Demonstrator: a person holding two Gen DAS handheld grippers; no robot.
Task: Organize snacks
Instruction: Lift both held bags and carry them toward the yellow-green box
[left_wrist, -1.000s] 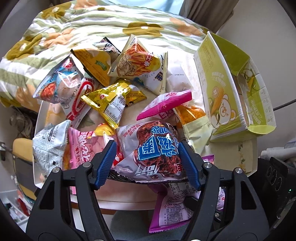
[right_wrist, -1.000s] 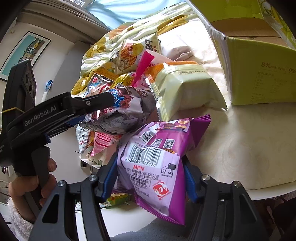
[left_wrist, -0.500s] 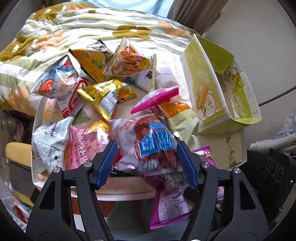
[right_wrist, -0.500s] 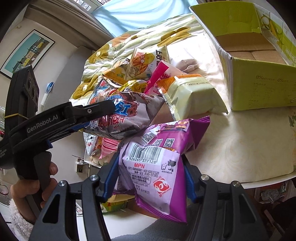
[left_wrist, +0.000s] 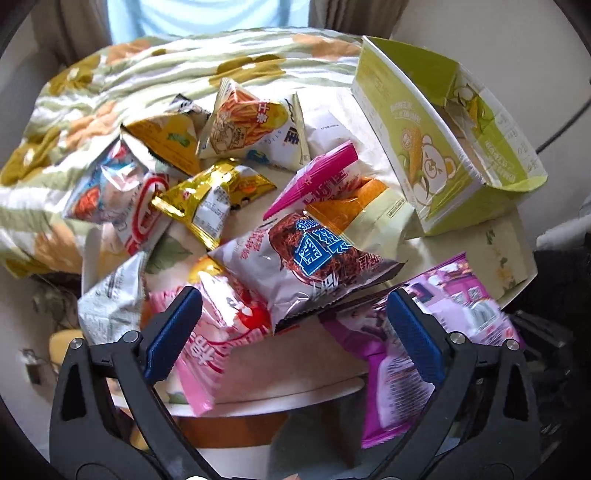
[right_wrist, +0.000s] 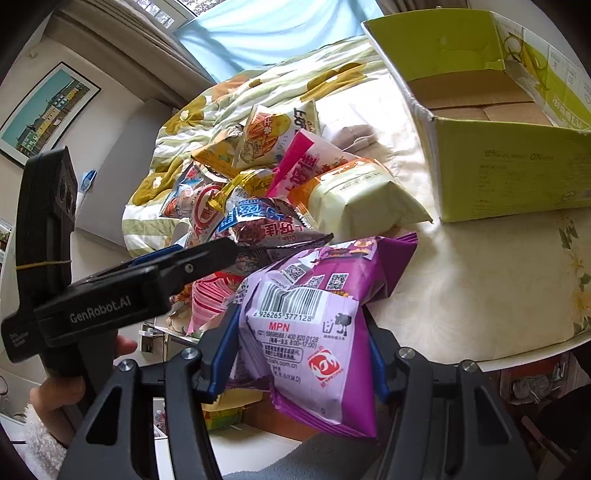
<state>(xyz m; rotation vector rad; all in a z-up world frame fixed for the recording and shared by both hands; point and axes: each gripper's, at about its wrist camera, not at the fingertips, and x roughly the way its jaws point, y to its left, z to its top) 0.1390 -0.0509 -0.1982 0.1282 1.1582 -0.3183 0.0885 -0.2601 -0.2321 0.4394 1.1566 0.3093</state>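
At the left edge of the surface (left_wrist: 495, 254), the left gripper (left_wrist: 291, 328) is hovering with jaws spread wide, gripping nothing; the silver-and-brown snack bag (left_wrist: 310, 266) is lying loose on the heap just ahead of them. Moving right, the right gripper (right_wrist: 301, 350) is pinching the purple snack bag (right_wrist: 314, 325), barcode side up, holding it over the surface's near edge. Farther right, the green cardboard box (right_wrist: 509, 173) is sitting open on the surface.

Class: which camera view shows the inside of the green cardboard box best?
The right wrist view: it looks into the open green box, showing its brown cardboard floor. The left wrist view shows mainly its outer bear-printed side and flaps.
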